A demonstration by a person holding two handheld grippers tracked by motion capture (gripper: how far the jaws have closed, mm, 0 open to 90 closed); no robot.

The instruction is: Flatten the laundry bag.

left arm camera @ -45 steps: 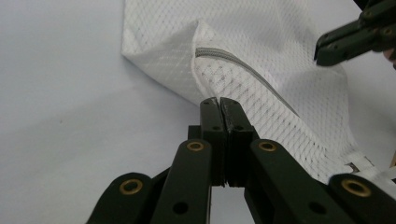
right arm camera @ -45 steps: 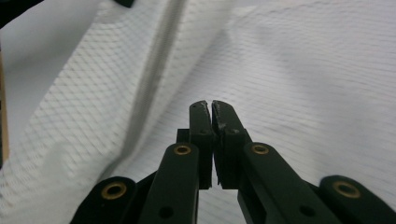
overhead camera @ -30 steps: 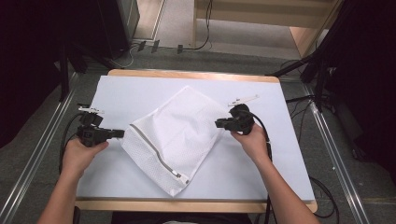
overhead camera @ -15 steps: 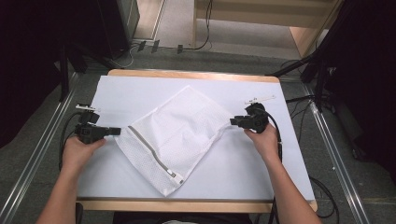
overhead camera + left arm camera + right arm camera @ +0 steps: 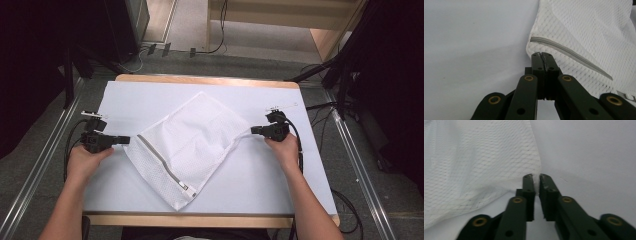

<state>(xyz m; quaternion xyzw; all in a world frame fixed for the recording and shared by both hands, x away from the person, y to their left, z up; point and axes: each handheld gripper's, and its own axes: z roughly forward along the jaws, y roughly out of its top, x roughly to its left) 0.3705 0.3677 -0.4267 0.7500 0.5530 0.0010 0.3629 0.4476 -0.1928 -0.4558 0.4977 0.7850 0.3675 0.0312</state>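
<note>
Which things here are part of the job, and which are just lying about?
In the job: mesh bag; left gripper shut on its zip corner; right gripper shut on the opposite corner.

Lying about: white table cover; floor cables; wooden furniture beyond the table.

A white sheet (image 5: 150, 100) covers a table with a pale wooden edge (image 5: 205, 80) visible along its far side and near side. Metal rails (image 5: 42, 165) run along the grey floor (image 5: 240, 62) at the left of the table, and another rail (image 5: 357, 170) runs at the right. Beyond the table, black cables (image 5: 220, 30) trail across the floor toward a light wooden frame (image 5: 325, 42). A dark cabinet (image 5: 120, 25) stands at the far left, with small dark fittings (image 5: 160, 49) on the floor just beside it.
</note>
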